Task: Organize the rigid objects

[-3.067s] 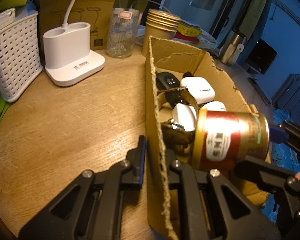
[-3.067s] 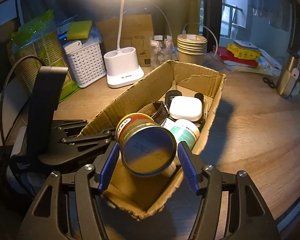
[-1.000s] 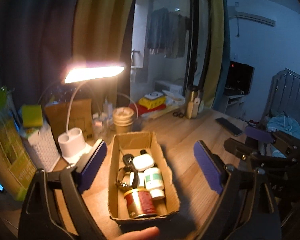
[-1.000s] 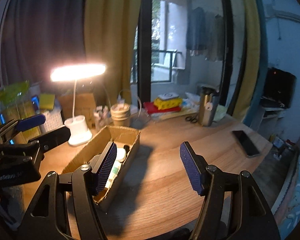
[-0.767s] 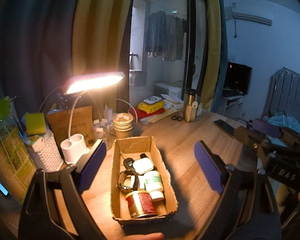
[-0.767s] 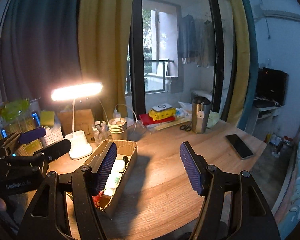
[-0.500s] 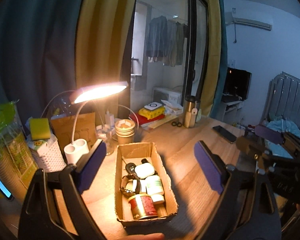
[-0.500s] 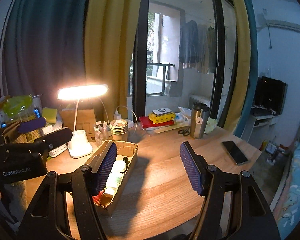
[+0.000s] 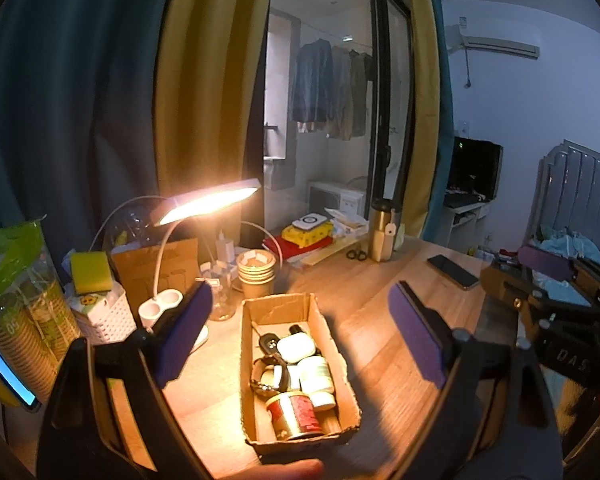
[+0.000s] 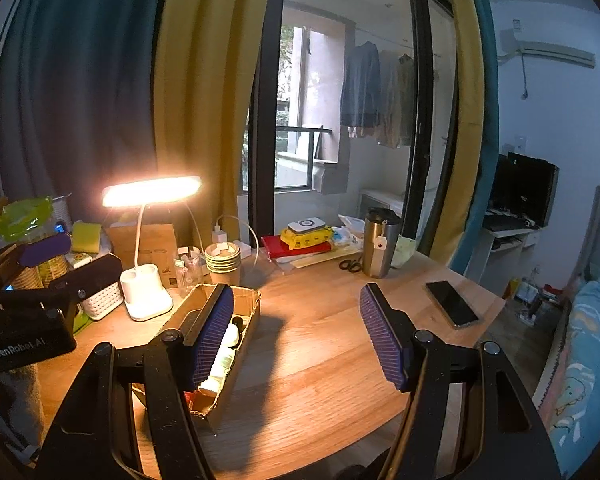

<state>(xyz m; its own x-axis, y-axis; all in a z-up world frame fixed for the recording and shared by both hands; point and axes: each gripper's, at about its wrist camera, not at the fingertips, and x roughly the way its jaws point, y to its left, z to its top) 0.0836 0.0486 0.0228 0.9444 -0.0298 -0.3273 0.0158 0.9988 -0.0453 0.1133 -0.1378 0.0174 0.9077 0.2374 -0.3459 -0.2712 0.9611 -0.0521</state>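
Lying on its side at the near end of the open brown cardboard box (image 9: 296,364), the red-and-gold metal tin (image 9: 294,416) is now out of the right gripper (image 10: 300,340), which carried it three seconds ago. Behind the tin in the box sit a white-and-green jar (image 9: 318,376), a white case (image 9: 296,349), a watch (image 9: 266,376) and a black key fob (image 9: 269,343). Both claws have since drawn up and back from the box: the left gripper (image 9: 300,344) stands wide open and empty, the right half open and empty. The sorting looks finished. Left of the box glows a white desk lamp (image 9: 172,280).
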